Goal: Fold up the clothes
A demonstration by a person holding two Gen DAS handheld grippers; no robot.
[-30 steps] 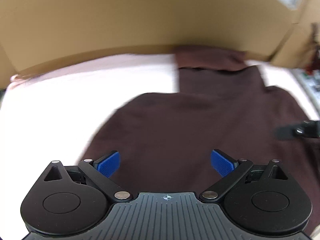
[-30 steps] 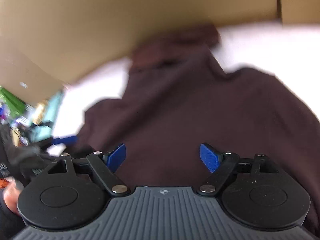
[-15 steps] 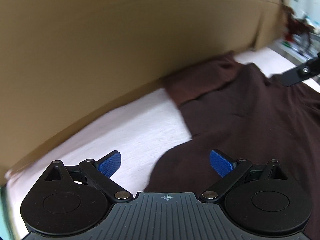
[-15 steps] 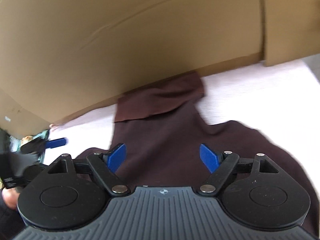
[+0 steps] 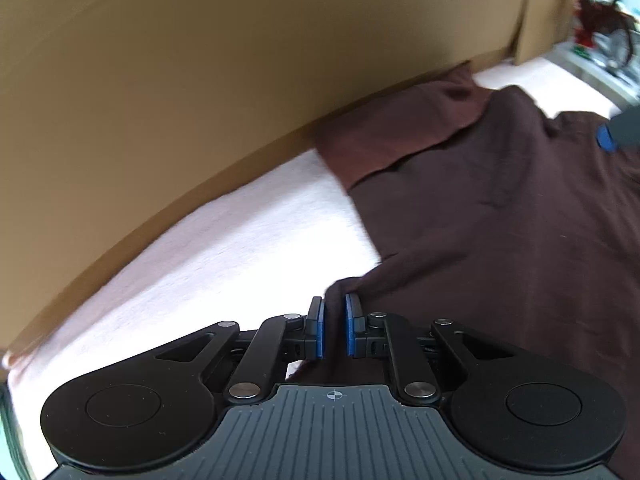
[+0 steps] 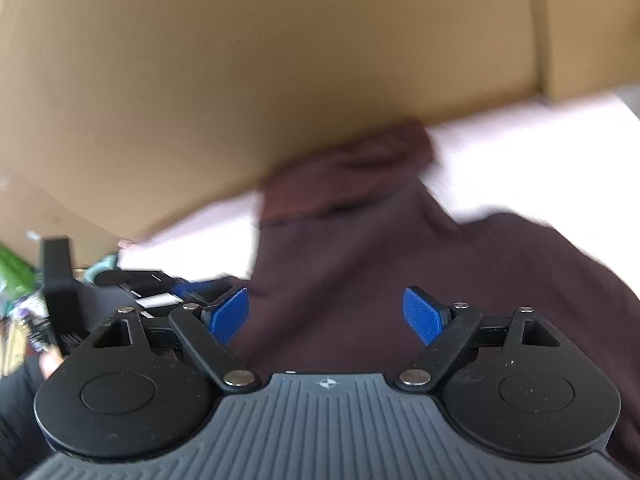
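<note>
Dark brown garment [image 5: 500, 220] lies spread on white cloth [image 5: 224, 248].

The left black gripper with blue pads [image 5: 333, 320] has just been closing, jaws nearly together on dark brown cloth [image 5: 500, 240]. The right black gripper with blue pads [image 6: 326, 312] stands wide apart, holding nothing.

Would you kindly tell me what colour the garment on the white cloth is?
Dark brown garment, plain with no pattern; the left wrist view shows it best.
</note>
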